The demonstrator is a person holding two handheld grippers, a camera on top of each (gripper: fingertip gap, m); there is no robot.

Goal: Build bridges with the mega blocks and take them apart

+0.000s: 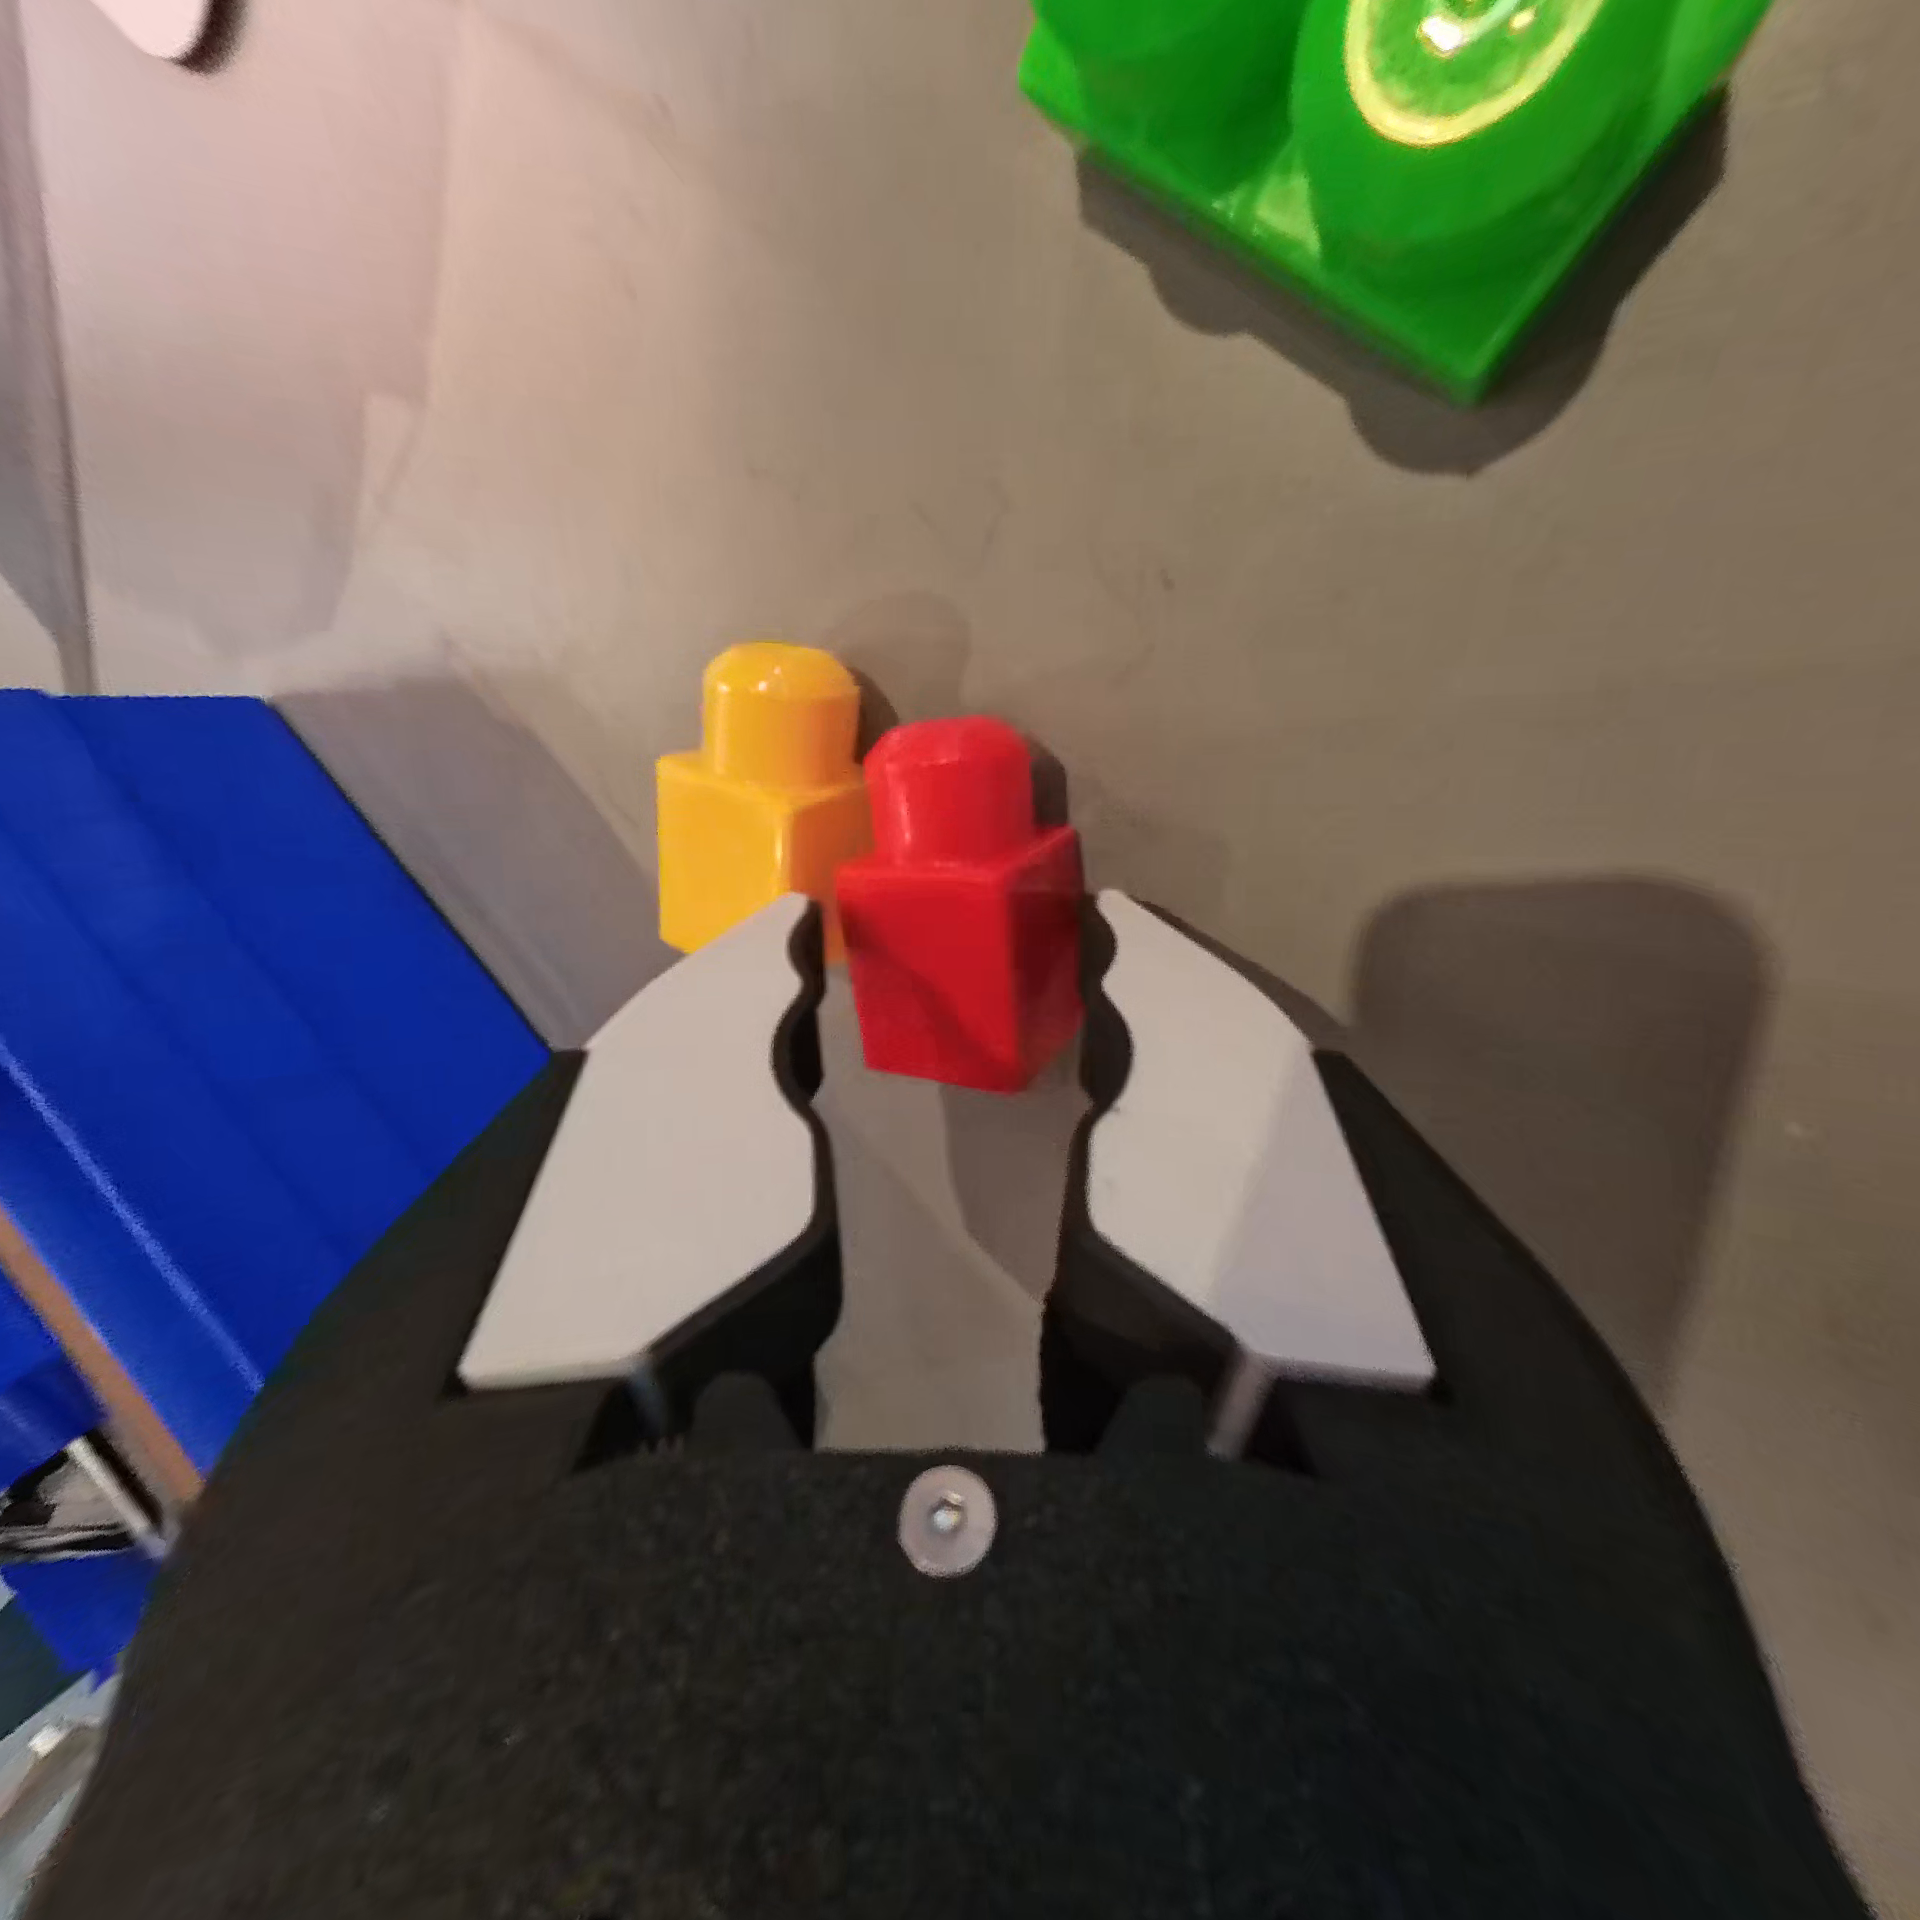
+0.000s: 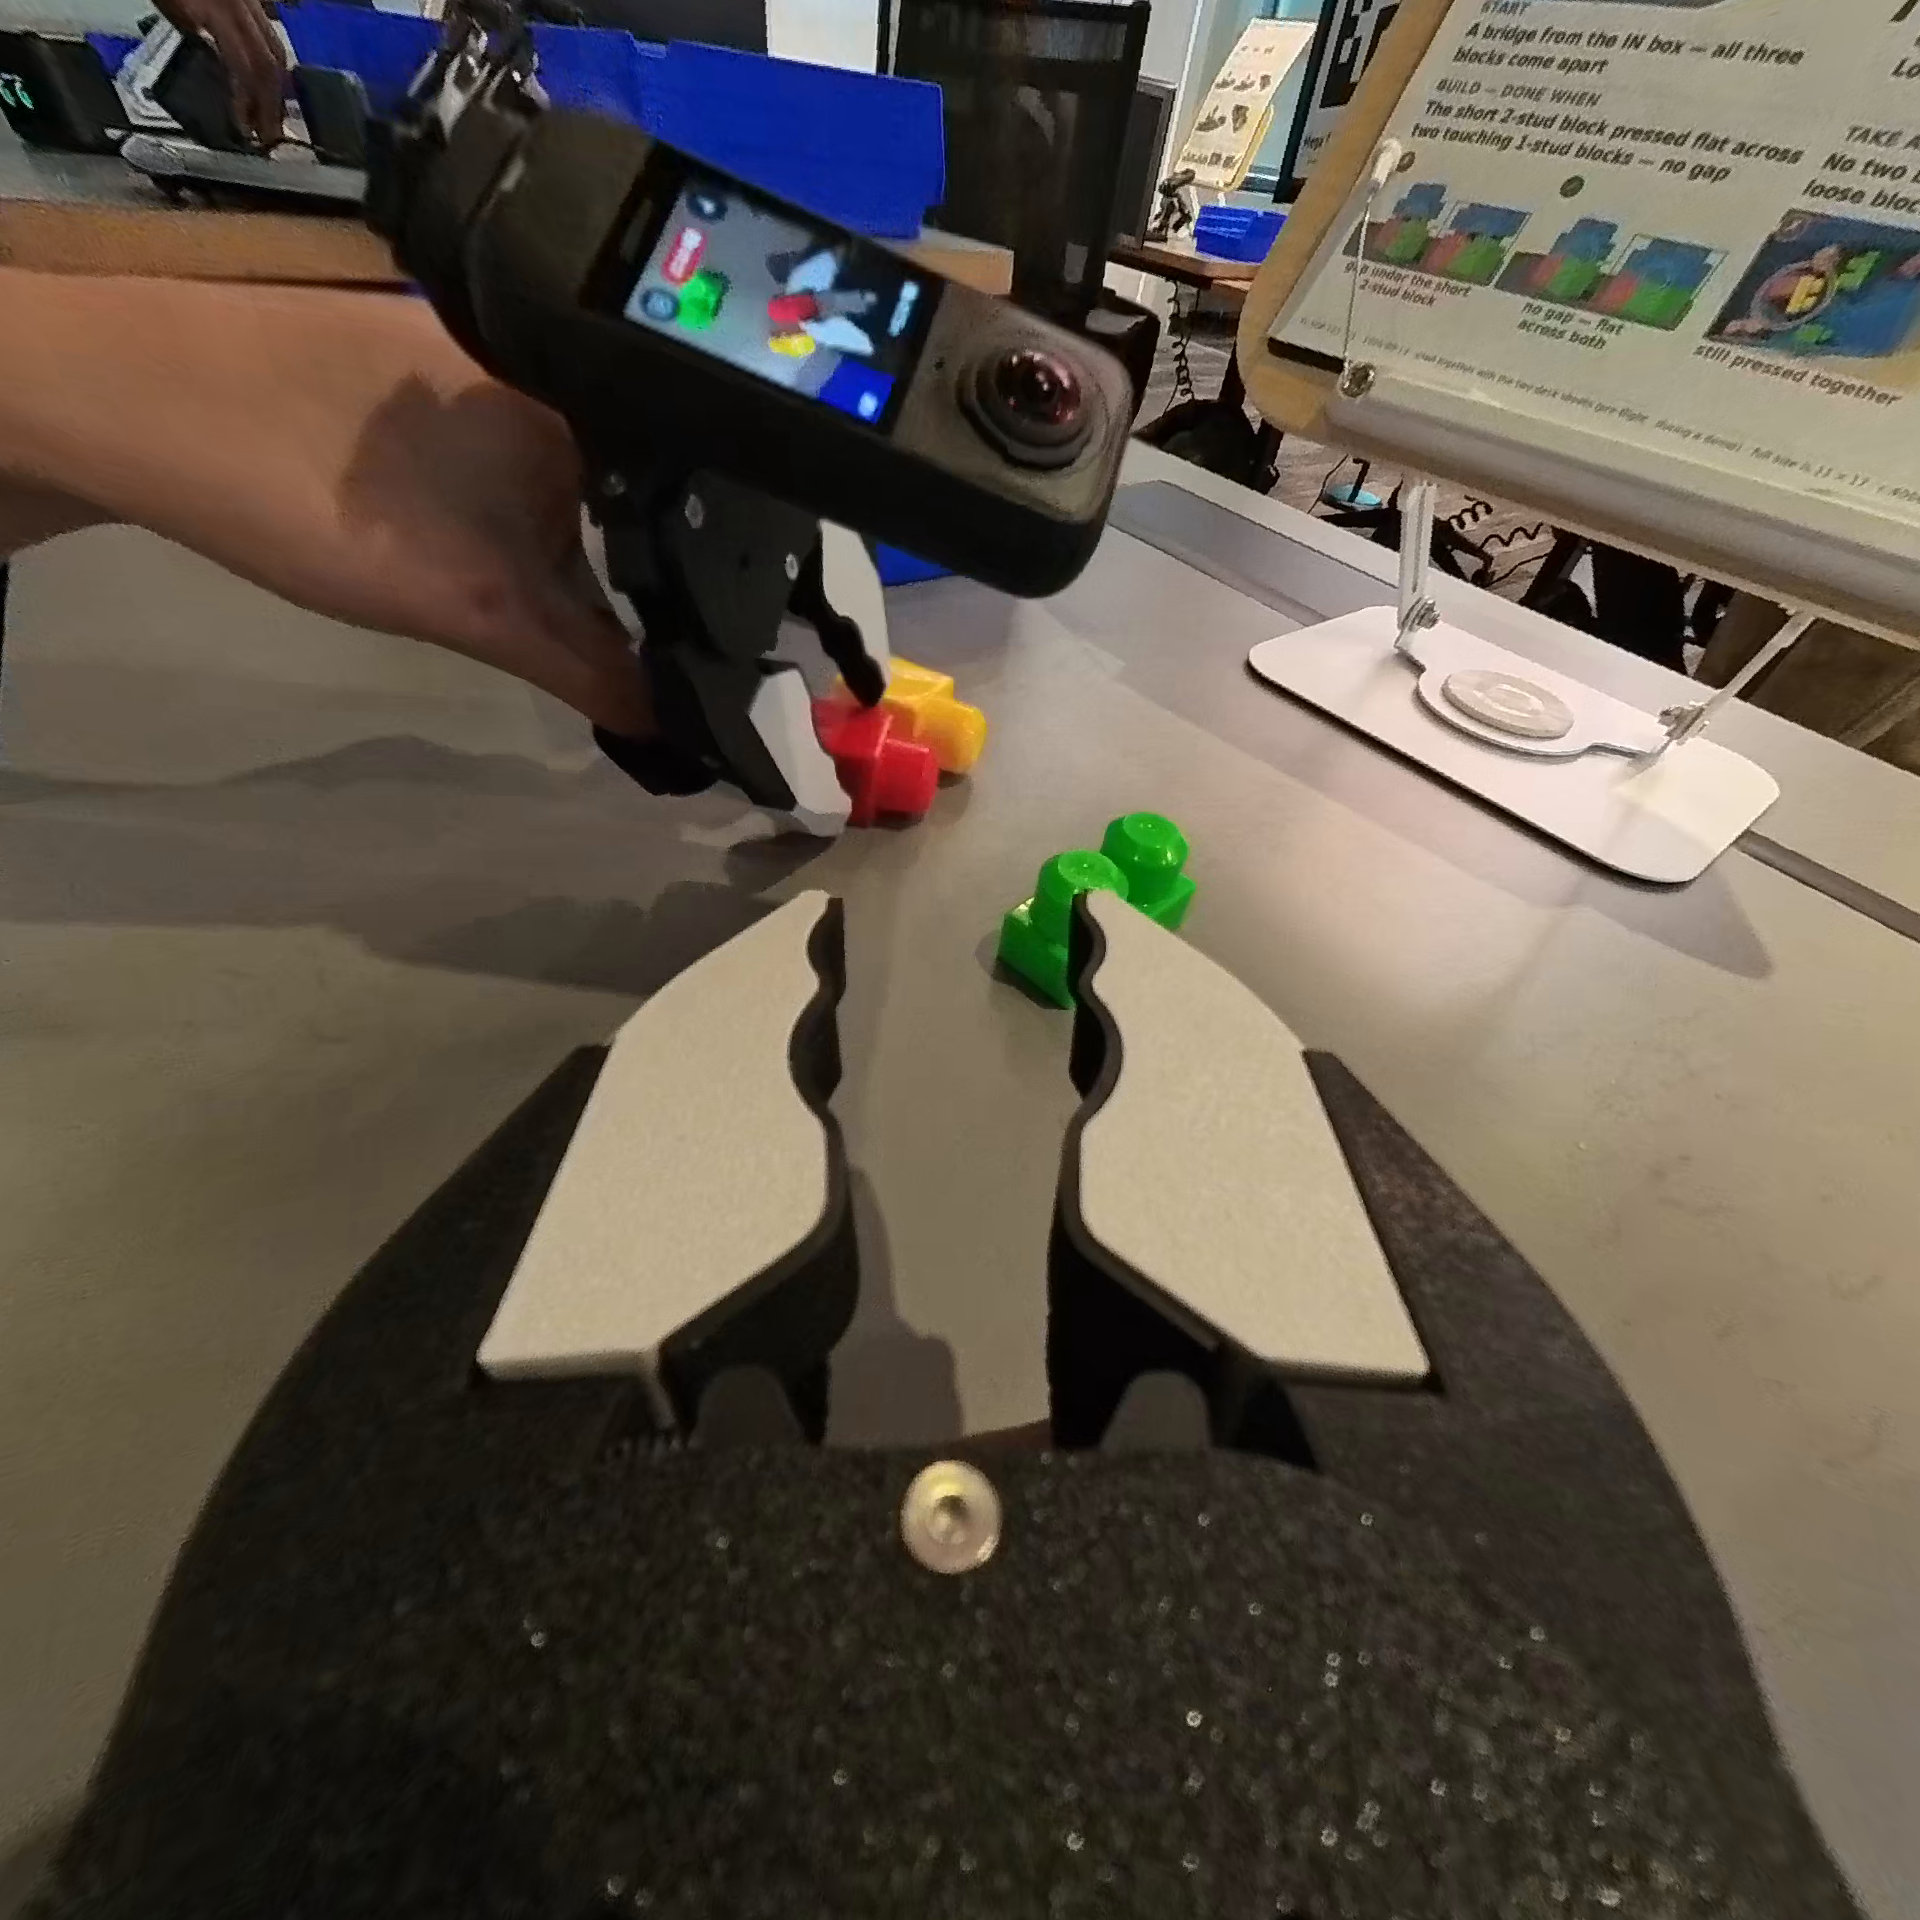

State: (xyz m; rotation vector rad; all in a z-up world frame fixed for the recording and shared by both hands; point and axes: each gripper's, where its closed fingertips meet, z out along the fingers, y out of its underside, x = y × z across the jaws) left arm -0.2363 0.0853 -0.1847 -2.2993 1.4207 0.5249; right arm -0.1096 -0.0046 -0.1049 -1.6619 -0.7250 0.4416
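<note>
Red block, yellow block, green block — glossy smooth plastic, highlights on studs. Table matt grey, smooth, faint smears. Left gripper and right gripper: matt light-grey finger plates over a black grainy, speckled body, shiny metal rivet. Blue bin ribbed plastic. Stand base — white, smooth, looks like painted metal. Instruction sheet glossy, laminated-looking.

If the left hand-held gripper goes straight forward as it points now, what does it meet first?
Most likely the red block, which already sits between the open fingers of the left hand-held gripper. The yellow block stands just behind it.
</note>
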